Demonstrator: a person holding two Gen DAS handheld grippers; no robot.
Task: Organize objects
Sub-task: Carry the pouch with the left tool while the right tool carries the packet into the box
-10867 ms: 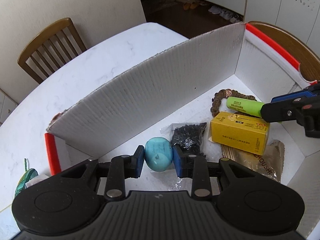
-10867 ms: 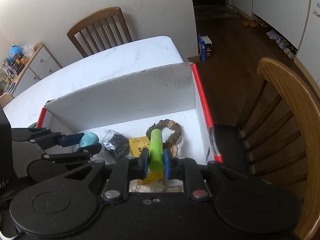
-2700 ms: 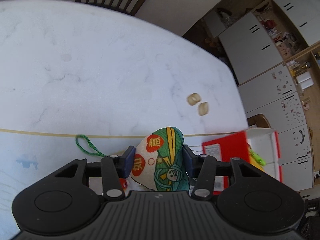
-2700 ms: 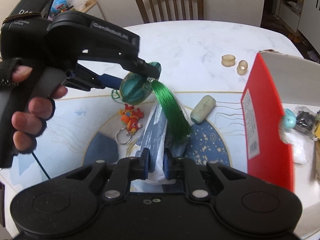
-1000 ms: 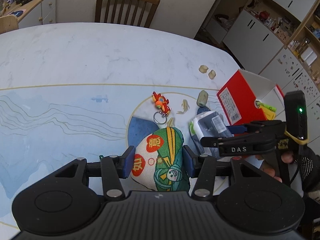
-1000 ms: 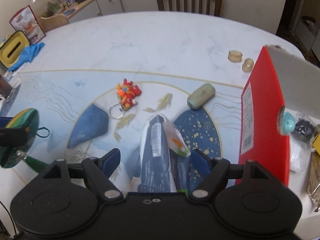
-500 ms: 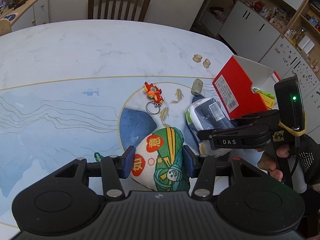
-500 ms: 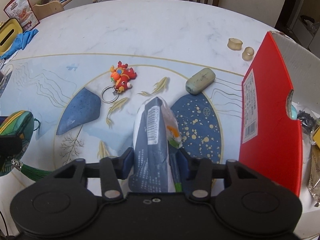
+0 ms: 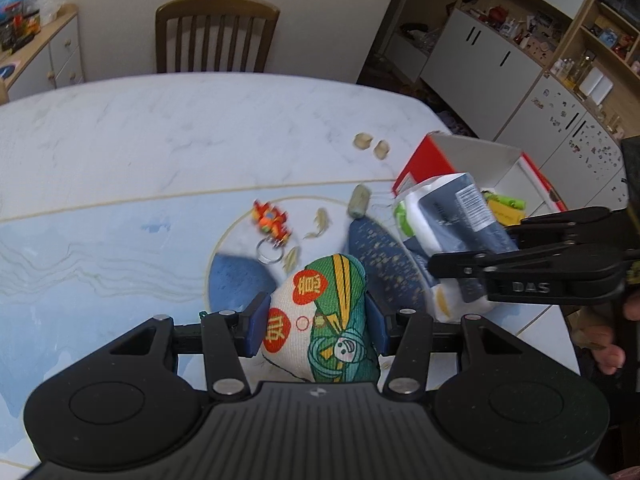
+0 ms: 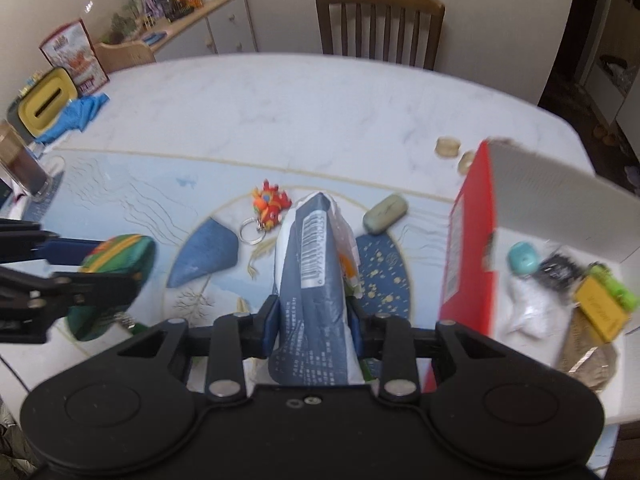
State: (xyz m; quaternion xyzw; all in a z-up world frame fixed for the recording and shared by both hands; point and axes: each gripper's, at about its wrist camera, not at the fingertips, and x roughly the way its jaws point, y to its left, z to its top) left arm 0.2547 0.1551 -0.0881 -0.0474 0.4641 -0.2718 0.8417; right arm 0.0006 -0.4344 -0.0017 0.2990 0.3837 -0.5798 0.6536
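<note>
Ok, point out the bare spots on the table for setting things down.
Free: the white marble stretch between the far chair and the orange keychain. Crowded: around the keychain, the green soap bar and the red box, whose floor is nearly full.

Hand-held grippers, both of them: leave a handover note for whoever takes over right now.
Left hand-held gripper: shut on the embroidered pouch, off the table.
Right hand-held gripper: jaws have just been closing, now shut on the snack bag.
In the box: teal ball, yellow carton, green tube, other packets.
Left on the table: keychain, green bar, two rings.
Next: probably box both held items.
</note>
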